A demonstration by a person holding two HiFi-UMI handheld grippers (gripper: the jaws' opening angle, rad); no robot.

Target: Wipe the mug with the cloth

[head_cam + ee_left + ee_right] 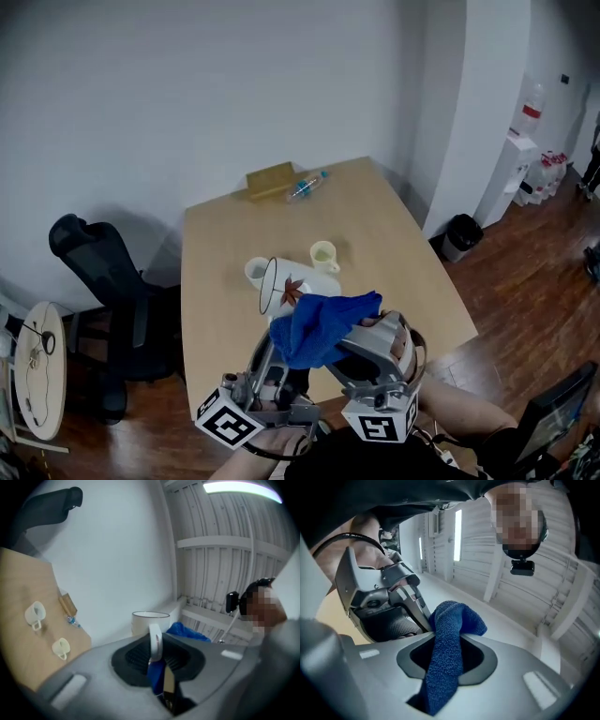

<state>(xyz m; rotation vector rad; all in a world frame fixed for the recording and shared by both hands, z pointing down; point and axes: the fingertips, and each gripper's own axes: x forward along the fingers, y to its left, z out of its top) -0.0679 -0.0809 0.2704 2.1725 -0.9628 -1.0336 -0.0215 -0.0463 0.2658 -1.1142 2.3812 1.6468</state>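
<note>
Right gripper view, jaws pinching cloth (445,658), left gripper (157,660) pinching mug (150,623)

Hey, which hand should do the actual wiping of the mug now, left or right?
Right. The right tool is clamped on the blue cloth, held up right next to the mug. The left tool grips the mug by its handle, so it should probably just steady it.

- No legible text, brand, number or sign in any view.
- Left marker cube (228,420), right marker cube (380,427): black-and-white square patterns only, no characters.
- Bottle (307,186) on tabletop (403,253): label too small to read.
</note>
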